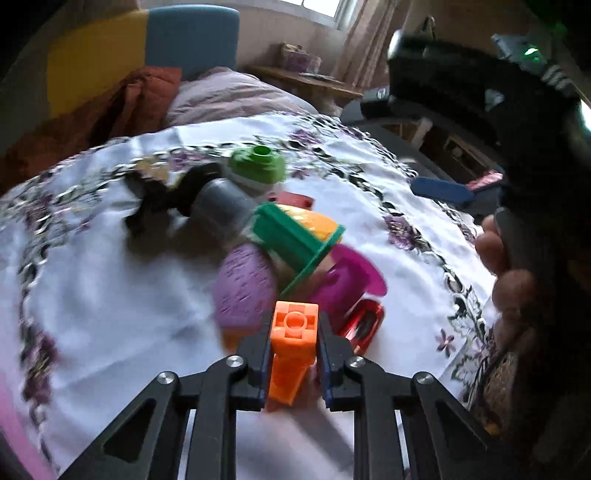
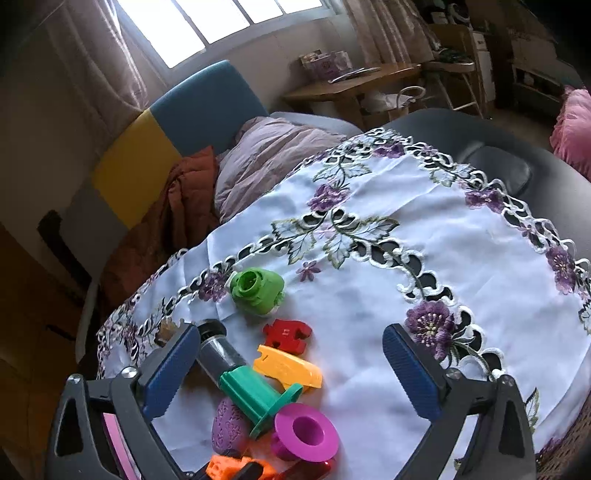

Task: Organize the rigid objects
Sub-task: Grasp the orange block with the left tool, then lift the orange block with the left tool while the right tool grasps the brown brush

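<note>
On tablecloth (image 2: 369, 295): left gripper (image 1: 293, 332) clamped on orange block (image 1: 291, 354); right gripper (image 2: 291, 369) apart.

White tablecloth (image 2: 369, 295) with purple embroidered flowers – a bed behind it, blue and yellow headboard (image 2: 207, 107), lilac pillow (image 2: 273, 155), rust-coloured quilt (image 2: 184, 206). Wooden side table (image 2: 351, 86) under the window (image 2: 207, 26).

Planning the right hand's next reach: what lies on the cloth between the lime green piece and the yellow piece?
In the right wrist view, a red piece lies between the lime green piece and the yellow piece.
</note>
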A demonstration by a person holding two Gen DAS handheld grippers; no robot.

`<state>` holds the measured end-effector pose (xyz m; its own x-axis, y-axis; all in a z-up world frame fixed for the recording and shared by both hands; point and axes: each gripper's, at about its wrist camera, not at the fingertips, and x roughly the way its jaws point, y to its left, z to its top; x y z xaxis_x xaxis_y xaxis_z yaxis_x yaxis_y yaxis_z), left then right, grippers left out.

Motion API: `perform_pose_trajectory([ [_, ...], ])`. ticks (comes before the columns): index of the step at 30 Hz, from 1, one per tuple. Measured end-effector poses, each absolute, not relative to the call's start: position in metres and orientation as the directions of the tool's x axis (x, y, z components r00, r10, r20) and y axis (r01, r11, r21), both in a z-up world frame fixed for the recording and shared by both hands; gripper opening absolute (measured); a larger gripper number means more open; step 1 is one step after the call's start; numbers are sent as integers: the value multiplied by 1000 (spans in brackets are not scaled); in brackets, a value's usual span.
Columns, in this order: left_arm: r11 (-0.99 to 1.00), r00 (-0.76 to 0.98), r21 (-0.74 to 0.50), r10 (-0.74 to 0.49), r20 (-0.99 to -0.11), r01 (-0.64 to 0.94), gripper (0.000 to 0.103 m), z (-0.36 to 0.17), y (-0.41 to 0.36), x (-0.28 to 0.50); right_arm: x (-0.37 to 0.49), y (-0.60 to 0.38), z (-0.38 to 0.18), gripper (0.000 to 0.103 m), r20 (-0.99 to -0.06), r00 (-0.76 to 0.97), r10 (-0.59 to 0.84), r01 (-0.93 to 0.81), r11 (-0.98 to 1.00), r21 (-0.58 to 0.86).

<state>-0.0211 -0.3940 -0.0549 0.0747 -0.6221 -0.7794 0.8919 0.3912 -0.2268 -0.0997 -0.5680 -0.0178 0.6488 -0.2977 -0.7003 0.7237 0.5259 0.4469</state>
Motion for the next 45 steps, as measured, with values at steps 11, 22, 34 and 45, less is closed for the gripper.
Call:
perform_pose_trajectory([
  [11,496,163,-209,-605,-779,843,21,-59,-318,-15,-68,-542,-23,67,-740,641,-204,645,667,374],
  [22,502,144,-256,-628,-765,826,20,-68,-311,-12,-47,-519,-26,51,-781,587,-214,606,756,249],
  [34,478,133,-296,-677,-724,827,20,-48,-278,-16,77,-470,-18,55,-832,525,-177,281,959,-26],
  [45,462,109,-355,-719,-687,813,20,-24,-249,-23,135,-464,-60,43,-891,411,-194,222,969,-108],
])
